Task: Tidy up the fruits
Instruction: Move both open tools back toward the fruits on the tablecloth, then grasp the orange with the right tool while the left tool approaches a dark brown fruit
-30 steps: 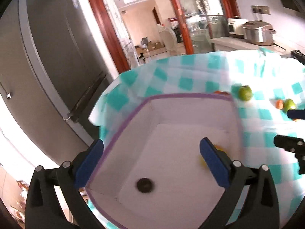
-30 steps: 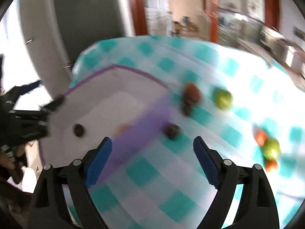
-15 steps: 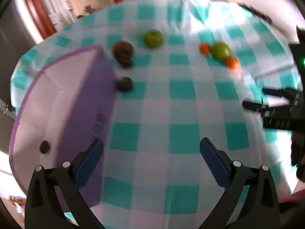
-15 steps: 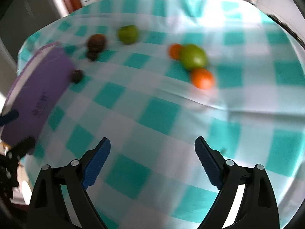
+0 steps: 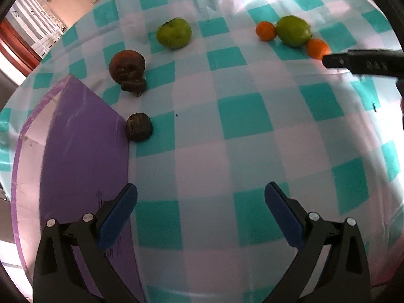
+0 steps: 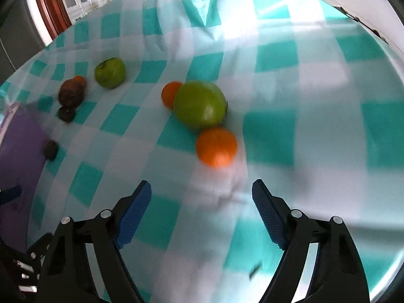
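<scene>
Fruits lie on a teal-and-white checked tablecloth (image 5: 227,151). In the right wrist view an orange (image 6: 216,146) sits just ahead of my open, empty right gripper (image 6: 202,212), touching a green fruit (image 6: 200,107) with a smaller orange (image 6: 169,93) behind it. Further left are another green fruit (image 6: 110,72) and dark brown fruits (image 6: 70,93). My left gripper (image 5: 200,214) is open and empty beside the purple box (image 5: 83,156). A small dark fruit (image 5: 139,130) lies against the box wall. The left wrist view also shows a brown fruit (image 5: 127,67) and a green fruit (image 5: 173,33).
The right gripper's finger (image 5: 363,61) reaches in from the right of the left wrist view, near the orange (image 5: 317,48). A folded ridge of cloth (image 6: 199,7) rises at the far side. A wooden door frame (image 6: 53,10) stands beyond the table.
Both grippers have swung away from the purple box toward the fruits. The right gripper has closed in on the oranges and green fruit, which now look much larger.
</scene>
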The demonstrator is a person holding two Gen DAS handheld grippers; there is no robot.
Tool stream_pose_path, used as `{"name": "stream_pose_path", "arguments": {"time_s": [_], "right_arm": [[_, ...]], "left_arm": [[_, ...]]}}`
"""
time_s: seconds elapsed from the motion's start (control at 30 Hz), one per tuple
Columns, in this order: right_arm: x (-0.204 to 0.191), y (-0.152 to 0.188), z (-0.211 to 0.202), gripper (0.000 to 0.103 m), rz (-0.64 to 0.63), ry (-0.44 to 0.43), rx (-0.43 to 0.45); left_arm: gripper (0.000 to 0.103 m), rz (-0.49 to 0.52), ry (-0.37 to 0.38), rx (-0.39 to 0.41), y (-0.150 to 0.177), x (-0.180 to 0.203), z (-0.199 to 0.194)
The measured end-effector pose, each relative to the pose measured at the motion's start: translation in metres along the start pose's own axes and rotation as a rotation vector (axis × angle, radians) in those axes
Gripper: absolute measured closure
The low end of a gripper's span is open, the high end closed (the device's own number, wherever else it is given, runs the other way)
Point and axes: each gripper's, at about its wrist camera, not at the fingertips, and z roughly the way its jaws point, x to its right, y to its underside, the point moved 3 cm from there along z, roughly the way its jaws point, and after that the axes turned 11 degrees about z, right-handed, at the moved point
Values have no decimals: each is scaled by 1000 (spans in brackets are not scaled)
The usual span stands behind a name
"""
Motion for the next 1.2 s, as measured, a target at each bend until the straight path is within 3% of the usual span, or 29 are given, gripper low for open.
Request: {"name": "stream_pose_path", "arguments": {"time_s": [0.23, 0.3, 0.37, 0.57, 0.67, 0.73, 0.8, 1.2], "right_arm": [[-9, -20, 33, 36, -4, 45, -14], [-12, -19, 37, 45, -20, 63, -6], [-10, -19, 37, 61, -18, 79, 18], [-6, -12, 33, 61, 23, 65, 26], [-4, -10, 31, 61, 44, 54, 25], [-3, -9, 30, 61, 47, 55, 26], [-3, -9, 30, 61, 56, 56, 28], [-4, -6, 34, 60, 47, 70, 14]], "left_arm": [[4, 18, 80, -23, 1, -7, 28], [6, 23, 91, -2, 0, -9, 30], [9, 25, 90, 7, -4, -13, 33], [23, -26, 61, 46, -19, -29, 41], [38, -95, 77, 50, -23, -42, 46], [56, -155, 77, 54, -22, -55, 49], [61, -195, 72, 54, -21, -65, 51], [60, -340, 93, 44, -47, -93, 71]]}}
